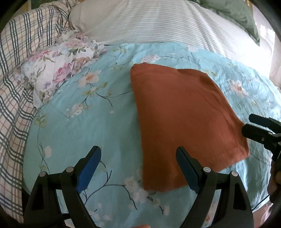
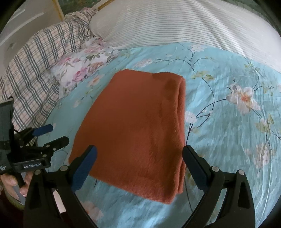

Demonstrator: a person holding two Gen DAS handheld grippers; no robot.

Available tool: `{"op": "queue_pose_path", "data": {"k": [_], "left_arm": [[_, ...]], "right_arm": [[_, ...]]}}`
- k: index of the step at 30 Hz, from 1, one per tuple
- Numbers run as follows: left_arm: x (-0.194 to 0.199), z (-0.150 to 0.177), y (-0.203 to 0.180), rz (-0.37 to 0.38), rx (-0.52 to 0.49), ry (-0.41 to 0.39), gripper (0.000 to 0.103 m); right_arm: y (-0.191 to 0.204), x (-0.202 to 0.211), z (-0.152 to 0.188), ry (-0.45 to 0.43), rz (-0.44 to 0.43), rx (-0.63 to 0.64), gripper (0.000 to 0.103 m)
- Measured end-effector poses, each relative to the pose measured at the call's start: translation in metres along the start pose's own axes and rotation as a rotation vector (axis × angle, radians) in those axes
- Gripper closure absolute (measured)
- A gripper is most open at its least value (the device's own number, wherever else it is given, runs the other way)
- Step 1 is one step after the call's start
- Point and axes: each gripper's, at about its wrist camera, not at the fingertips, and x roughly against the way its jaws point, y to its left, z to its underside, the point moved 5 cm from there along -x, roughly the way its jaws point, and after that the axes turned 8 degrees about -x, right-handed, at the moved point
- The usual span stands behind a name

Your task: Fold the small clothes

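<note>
A rust-orange garment (image 1: pixel 184 119) lies folded into a flat rectangle on the light blue floral bedspread (image 1: pixel 84 122). In the right wrist view the garment (image 2: pixel 137 133) shows stacked layers along its right edge. My left gripper (image 1: pixel 138 157) is open and empty, above the garment's near left edge. My right gripper (image 2: pixel 139 157) is open and empty, hovering over the garment's near edge. The right gripper also shows at the right edge of the left wrist view (image 1: pixel 249 125), and the left gripper shows at the left of the right wrist view (image 2: pixel 54 134).
A crumpled pink floral cloth (image 1: pixel 58 70) lies at the far left of the bedspread. A plaid blanket (image 1: pixel 15 84) is bunched along the left side. A white striped pillow (image 1: pixel 149 21) lies behind, with a green cloth (image 1: pixel 237 15) at the far right.
</note>
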Motion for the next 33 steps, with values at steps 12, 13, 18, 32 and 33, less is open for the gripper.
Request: {"op": "queue_pose_path", "data": {"k": [12,13,18,32,33], "left_arm": [[-0.001,-0.001,-0.001,-0.025,0.007,0.014,0.015],[0.001,0.000,-0.002,-0.028,0.006,0.013,0.015],[0.015,0.006,-0.007,-0.029,0.000,0.002,0.016],[0.046,0.028,-0.017,-0.010,-0.015,-0.018,0.016],[0.047,0.028,-0.018,-0.010,-0.018,-0.019,0.016]], "right_arm": [[0.002,-0.002,0.003,0.025,0.007,0.000,0.005],[0.003,0.001,0.005,0.024,0.010,0.001,0.005],[0.010,0.017,0.014,0.023,0.002,0.014,0.005],[0.024,0.050,0.036,0.012,0.019,0.054,0.005],[0.025,0.052,0.037,0.010,0.019,0.056,0.005]]}}
